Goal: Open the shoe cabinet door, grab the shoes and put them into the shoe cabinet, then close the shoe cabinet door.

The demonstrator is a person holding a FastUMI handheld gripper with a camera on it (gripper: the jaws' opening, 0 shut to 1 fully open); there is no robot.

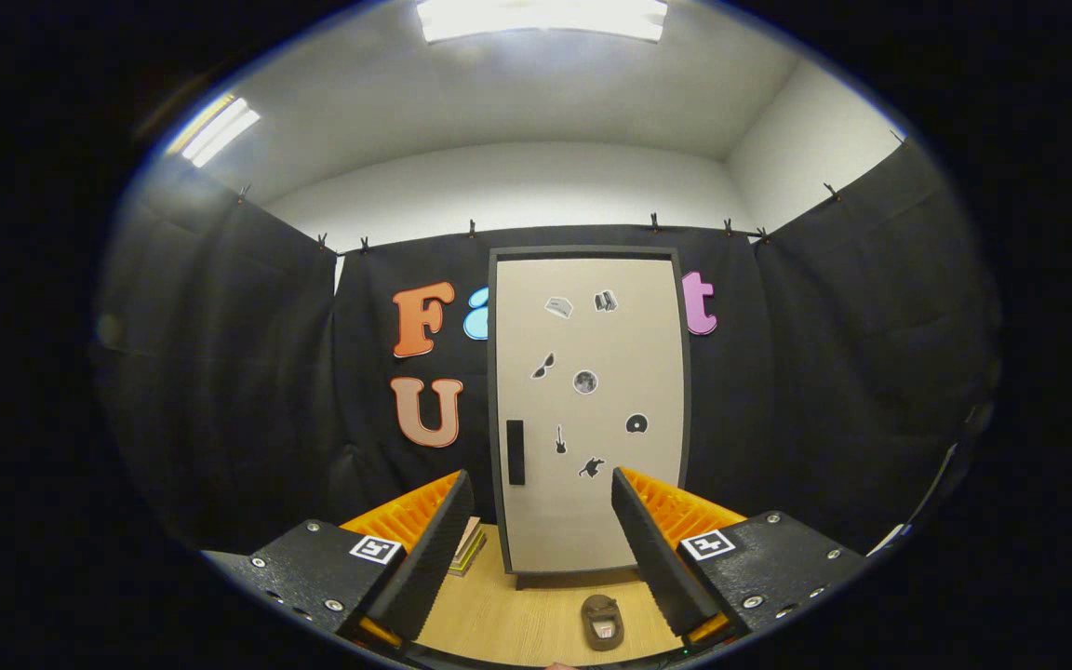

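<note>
The shoe cabinet (589, 409) stands upright on a wooden table (508, 614), straight ahead beyond my fingers. Its beige door is shut, framed in dark grey and dotted with small stickers. A dark vertical handle (515, 452) sits low on the door's left side. A single brownish shoe (602, 622) lies on the table in front of the cabinet, between my fingers and nearer the right one. My gripper (542, 544) is open with nothing between its fingers, held back from the cabinet and above the shoe.
A small stack of books (467, 545) lies on the table left of the cabinet, partly hidden behind my left finger. Black cloth walls close in the booth on the left, back and right.
</note>
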